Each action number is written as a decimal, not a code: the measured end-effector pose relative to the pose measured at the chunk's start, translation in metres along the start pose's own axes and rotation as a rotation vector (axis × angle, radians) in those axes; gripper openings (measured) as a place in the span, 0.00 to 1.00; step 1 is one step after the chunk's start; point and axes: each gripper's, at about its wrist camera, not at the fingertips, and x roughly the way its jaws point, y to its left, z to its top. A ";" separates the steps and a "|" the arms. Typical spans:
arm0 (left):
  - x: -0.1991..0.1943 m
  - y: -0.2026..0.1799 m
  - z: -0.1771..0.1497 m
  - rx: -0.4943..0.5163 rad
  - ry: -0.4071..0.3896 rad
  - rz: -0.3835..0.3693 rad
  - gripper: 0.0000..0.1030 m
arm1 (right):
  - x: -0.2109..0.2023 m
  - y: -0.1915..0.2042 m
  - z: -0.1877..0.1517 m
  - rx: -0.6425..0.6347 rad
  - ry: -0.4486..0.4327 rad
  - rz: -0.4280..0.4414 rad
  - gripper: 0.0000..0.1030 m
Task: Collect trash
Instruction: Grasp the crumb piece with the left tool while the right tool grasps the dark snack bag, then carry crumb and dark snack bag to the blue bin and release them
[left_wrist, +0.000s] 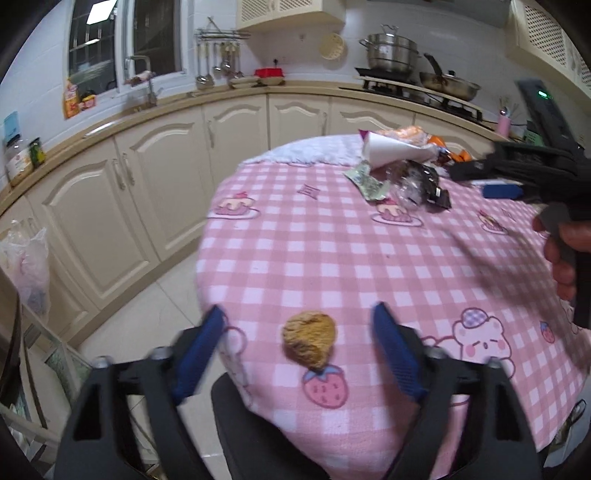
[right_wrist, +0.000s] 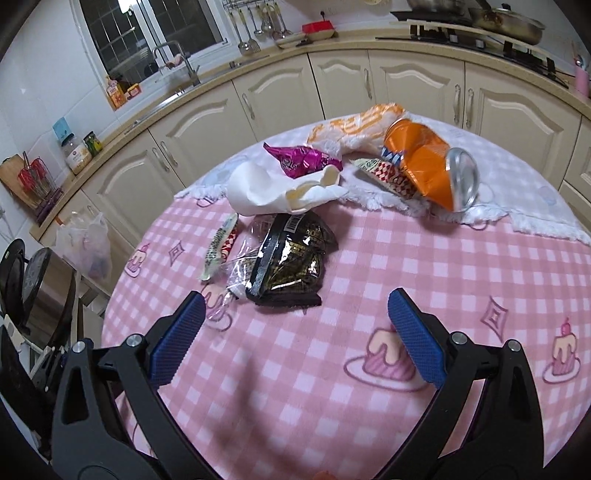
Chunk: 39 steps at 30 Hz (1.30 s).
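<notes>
Trash: crinkly foil wrapper (right_wrist: 291, 258), crushed can (right_wrist: 432, 166).

Legible text: none. Black-and-gold wrapper (right_wrist: 291, 254): barcode at its upper edge, digits too small to read. Crushed orange can (right_wrist: 424, 162): blue-and-white lettering, distorted, unreadable. Jar (right_wrist: 78, 154) on the far worktop: label blurred.

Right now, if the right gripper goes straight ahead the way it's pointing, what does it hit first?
Most likely the black and gold wrapper, lying straight ahead of the open right gripper. Only bare pink checked tablecloth lies before it, though depth is hard to judge.
</notes>
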 end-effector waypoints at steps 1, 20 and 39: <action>0.001 -0.003 0.000 0.010 -0.001 0.003 0.58 | 0.004 0.000 0.003 0.002 0.001 0.001 0.94; 0.005 -0.018 0.013 -0.018 -0.026 -0.085 0.24 | -0.004 -0.048 0.006 0.115 0.005 0.115 0.33; -0.021 -0.071 0.053 0.016 -0.141 -0.154 0.23 | -0.102 -0.079 -0.014 0.125 -0.176 0.142 0.33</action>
